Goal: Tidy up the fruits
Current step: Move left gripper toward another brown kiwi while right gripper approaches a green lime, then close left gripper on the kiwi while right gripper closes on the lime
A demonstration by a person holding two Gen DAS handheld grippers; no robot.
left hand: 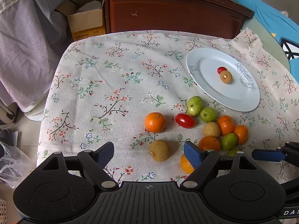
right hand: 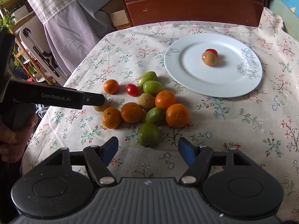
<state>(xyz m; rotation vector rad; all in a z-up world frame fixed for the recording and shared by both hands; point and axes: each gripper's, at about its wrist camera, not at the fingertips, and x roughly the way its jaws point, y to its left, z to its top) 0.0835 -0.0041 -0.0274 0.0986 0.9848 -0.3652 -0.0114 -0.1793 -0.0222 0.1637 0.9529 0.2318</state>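
We're over the table (left hand: 112,71), its floral cloth (right hand: 233,121) draped to every edge, and the white plate (left hand: 209,85) sits toward the far right corner, placed there, we'd guess, as the collecting dish. On it already: a brown fruit (left hand: 226,77) touching a cherry tomato (left hand: 221,69) behind it, near the plate's middle. The rest lie loose in a cluster on the cloth between plate and near edge, so there's plenty left to sort. Our left gripper (left hand: 148,154) hangs with fingers wide and nothing between the pads, a fuzzy tan kiwi (left hand: 159,150) framed right in the gap, our likely pick. Our right gripper (right hand: 147,149) is also spread wide and empty, lined up on a round green fruit (right hand: 149,134) just ahead. Smaller still: glossy oranges (right hand: 177,115) bunched with other green fruits, one orange (left hand: 155,122) set apart toward the left, and a second red tomato (left hand: 185,120) beside it, shiny and oval.
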